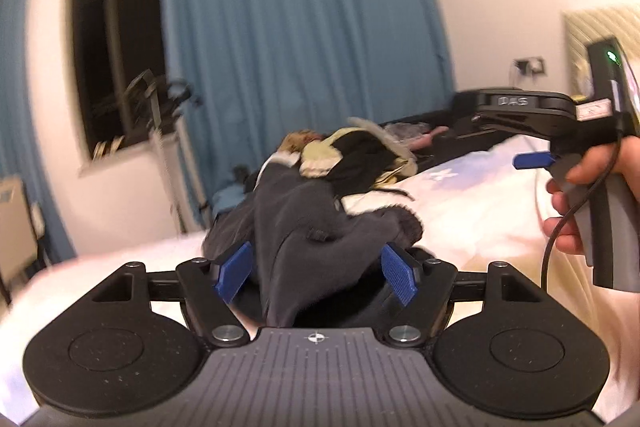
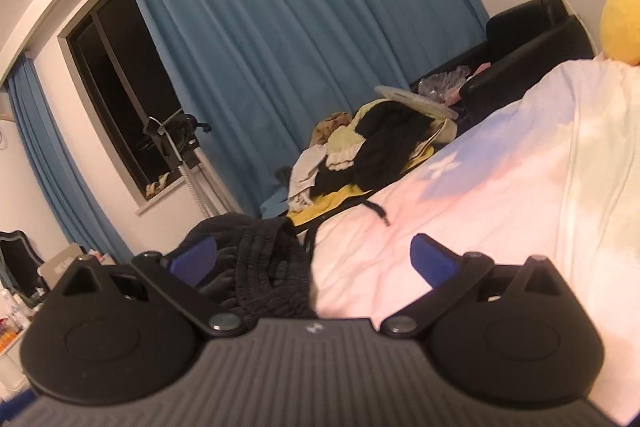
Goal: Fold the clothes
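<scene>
A dark grey garment (image 1: 304,227) lies bunched on the pale bed cover (image 1: 472,203). My left gripper (image 1: 316,271) is open, its blue pads on either side of the garment's near fold, not closed on it. My right gripper (image 2: 316,259) is open; the garment's dark ribbed waistband (image 2: 264,267) lies between its pads toward the left one, over the bed cover (image 2: 460,195). The right gripper also shows in the left wrist view (image 1: 536,159), held by a hand at the right.
A pile of black, yellow and white clothes (image 2: 368,155) sits at the far bed edge, also in the left wrist view (image 1: 352,155). Blue curtains (image 2: 288,39), a dark window (image 2: 120,95), a black chair (image 2: 528,39) and a yellow plush (image 2: 624,23) stand behind.
</scene>
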